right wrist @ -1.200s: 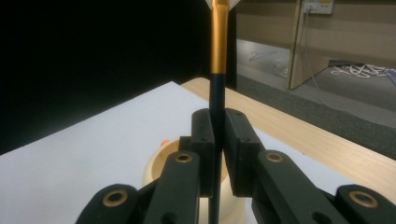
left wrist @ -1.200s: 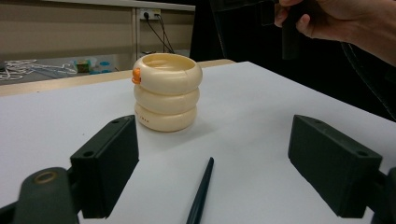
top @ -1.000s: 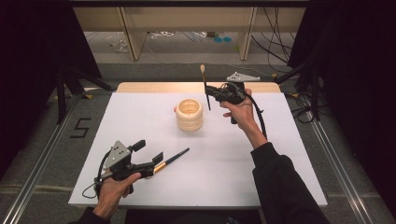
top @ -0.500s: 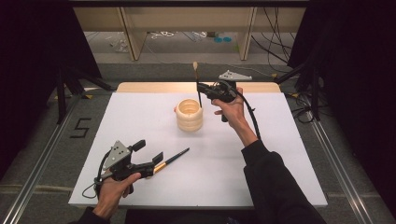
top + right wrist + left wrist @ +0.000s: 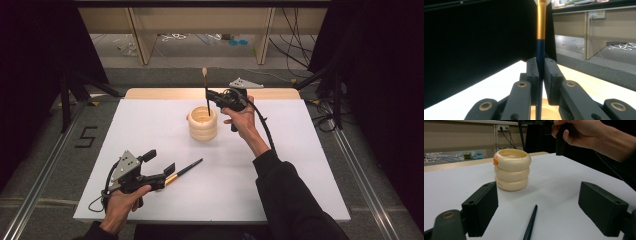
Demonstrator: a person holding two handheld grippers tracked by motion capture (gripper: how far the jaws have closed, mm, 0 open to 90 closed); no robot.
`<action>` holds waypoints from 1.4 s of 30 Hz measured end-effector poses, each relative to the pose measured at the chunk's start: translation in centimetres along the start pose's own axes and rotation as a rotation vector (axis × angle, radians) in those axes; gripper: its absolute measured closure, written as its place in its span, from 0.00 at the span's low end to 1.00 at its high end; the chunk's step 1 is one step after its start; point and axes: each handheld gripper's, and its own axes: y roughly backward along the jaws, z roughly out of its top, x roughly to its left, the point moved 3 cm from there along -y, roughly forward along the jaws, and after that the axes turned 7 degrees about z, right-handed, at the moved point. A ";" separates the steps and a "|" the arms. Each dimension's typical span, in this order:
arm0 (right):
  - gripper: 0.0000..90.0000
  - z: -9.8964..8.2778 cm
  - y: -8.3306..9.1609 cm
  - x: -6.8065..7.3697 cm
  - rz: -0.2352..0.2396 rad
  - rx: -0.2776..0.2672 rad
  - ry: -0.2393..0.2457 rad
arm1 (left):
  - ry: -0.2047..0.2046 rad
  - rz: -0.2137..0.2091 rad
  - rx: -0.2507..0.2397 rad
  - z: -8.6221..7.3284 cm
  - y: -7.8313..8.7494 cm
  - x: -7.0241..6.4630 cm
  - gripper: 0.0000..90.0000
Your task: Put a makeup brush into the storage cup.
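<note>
Right gripper, jaws clamped on an upright brush, bristles up, handle tip over the cream ringed holder at table centre, likely for dropping in. Left gripper at 7 o'clock, jaws apart, straddles a second brush on the table, ready to pick.

White table — a cream ringed holder, one brush.

Glossy cream plastic holder
</note>
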 end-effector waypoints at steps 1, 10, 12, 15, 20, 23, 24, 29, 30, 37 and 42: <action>0.92 0.0 -0.1 0.0 0.002 0.004 0.010 | 0.000 0.000 0.000 0.0 0.0 0.0 0.18; 0.92 -0.9 -0.9 0.0 0.003 0.009 0.001 | -0.001 -0.001 0.000 0.0 0.1 0.0 0.18; 0.92 -1.0 -0.9 0.1 0.003 0.013 -0.006 | -0.002 -0.001 0.000 0.0 0.1 0.0 0.18; 0.92 -1.2 -1.0 0.0 -0.003 0.025 0.005 | -0.001 -0.001 0.000 0.0 0.1 0.0 0.18; 0.92 -1.7 -1.2 -0.1 -0.001 0.020 -0.005 | -0.001 -0.001 0.000 0.0 0.1 0.0 0.18; 0.92 -1.9 -1.3 0.0 -0.001 0.025 -0.013 | -0.001 -0.001 0.001 0.0 0.1 0.0 0.18; 0.92 -1.9 -1.4 -0.1 -0.011 0.030 0.007 | -0.001 -0.001 0.001 0.0 0.1 0.0 0.18; 0.92 -2.5 -1.6 0.0 -0.002 0.052 0.002 | 0.000 0.000 0.001 0.0 0.1 0.1 0.18; 0.92 -2.7 -1.8 0.0 0.006 0.047 0.004 | 0.000 0.000 0.001 0.0 0.1 0.1 0.18; 0.92 -3.2 -1.9 0.0 0.004 0.064 -0.010 | 0.003 0.003 0.001 0.0 0.1 0.1 0.18; 0.92 -3.5 -1.8 -0.1 0.001 0.074 -0.014 | 0.004 0.003 0.001 0.0 0.2 0.1 0.18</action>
